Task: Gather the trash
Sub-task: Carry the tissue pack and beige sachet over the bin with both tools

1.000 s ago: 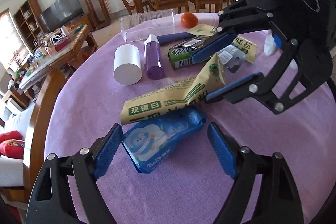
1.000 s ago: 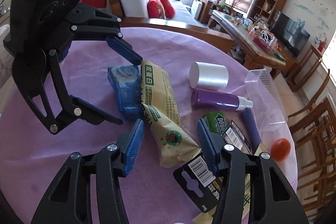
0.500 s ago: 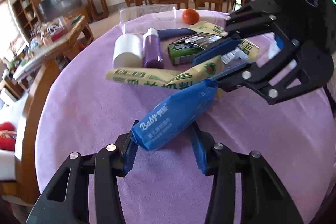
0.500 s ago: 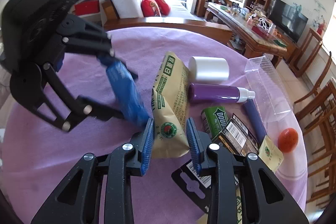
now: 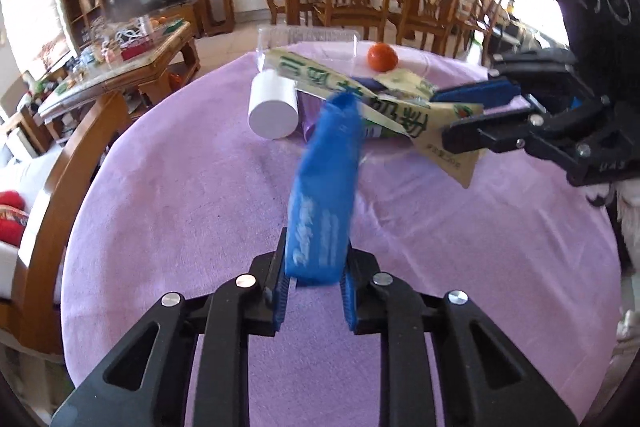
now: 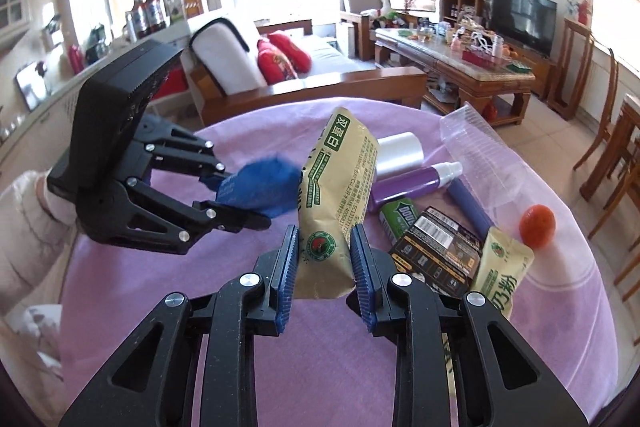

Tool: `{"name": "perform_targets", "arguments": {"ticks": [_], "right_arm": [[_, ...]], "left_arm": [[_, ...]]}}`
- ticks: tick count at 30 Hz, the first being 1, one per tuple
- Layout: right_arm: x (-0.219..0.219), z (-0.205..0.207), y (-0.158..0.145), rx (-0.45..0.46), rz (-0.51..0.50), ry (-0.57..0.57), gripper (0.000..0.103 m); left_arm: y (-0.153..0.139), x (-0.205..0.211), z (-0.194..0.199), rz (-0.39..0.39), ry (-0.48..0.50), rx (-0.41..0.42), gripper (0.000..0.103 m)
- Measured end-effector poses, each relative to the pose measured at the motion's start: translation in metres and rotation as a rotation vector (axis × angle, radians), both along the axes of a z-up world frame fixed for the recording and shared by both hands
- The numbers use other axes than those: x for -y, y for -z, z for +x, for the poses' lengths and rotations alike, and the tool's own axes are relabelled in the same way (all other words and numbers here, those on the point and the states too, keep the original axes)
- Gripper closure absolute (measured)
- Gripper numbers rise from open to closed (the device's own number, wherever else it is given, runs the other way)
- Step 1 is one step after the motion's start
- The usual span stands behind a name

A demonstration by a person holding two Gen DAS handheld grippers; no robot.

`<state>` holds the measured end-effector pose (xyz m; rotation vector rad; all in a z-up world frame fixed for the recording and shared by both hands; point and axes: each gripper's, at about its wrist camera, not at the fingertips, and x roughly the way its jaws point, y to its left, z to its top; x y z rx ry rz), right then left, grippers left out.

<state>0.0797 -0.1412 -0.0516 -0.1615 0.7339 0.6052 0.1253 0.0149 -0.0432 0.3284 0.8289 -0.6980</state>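
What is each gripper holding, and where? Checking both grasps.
Left gripper pinches the blue wipes pack at its near end; right gripper clamps the tan packet near its bottom.

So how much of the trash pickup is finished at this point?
Nothing looks binned yet; no bin shows in either view. In hand: the left gripper grips a blue wipes pack, and the right gripper grips a tan food bag, both raised off the purple tablecloth. Left lying there: a green box, a black barcode card and a small tan sachet.
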Motion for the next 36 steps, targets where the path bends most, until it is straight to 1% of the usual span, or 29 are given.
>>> {"name": "perform_targets", "arguments": {"ticks": [2,6,10,12,14,16,19,23,26,32,36], "right_arm": [[0.007,-0.003,-0.003,0.003,0.033,0.038,0.076],[0.028,-0.011,-0.01,0.002,0.117,0.093,0.076],[0.044,-0.026,-0.02,0.031,0.196,0.139,0.076],[0.056,-0.037,-0.025,0.058,0.227,0.169,0.076],[0.07,-0.048,-0.03,0.075,0.27,0.199,0.076],[0.086,-0.06,-0.034,0.09,0.304,0.233,0.076],[0.109,-0.078,-0.038,0.118,0.329,0.275,0.076],[0.142,-0.104,-0.041,0.147,0.334,0.336,0.076],[0.169,-0.124,-0.041,0.164,0.345,0.39,0.076],[0.231,-0.168,-0.035,0.204,0.357,0.51,0.076],[0.276,-0.194,-0.022,0.202,0.381,0.598,0.076]], "left_arm": [[-0.006,-0.001,-0.003,-0.037,-0.021,0.002,0.082],[-0.016,0.002,-0.013,-0.088,-0.043,0.018,0.082],[-0.028,0.008,-0.025,-0.151,-0.051,0.025,0.082],[-0.035,0.014,-0.031,-0.18,-0.072,0.04,0.082],[-0.042,0.024,-0.038,-0.223,-0.09,0.041,0.082],[-0.047,0.036,-0.045,-0.243,-0.096,0.053,0.082],[-0.057,0.062,-0.058,-0.283,-0.069,0.052,0.082],[-0.068,0.1,-0.08,-0.292,-0.003,0.087,0.082],[-0.072,0.133,-0.093,-0.303,0.048,0.091,0.082],[-0.067,0.191,-0.115,-0.291,0.136,0.088,0.082],[-0.059,0.23,-0.126,-0.272,0.195,0.069,0.082]]}}
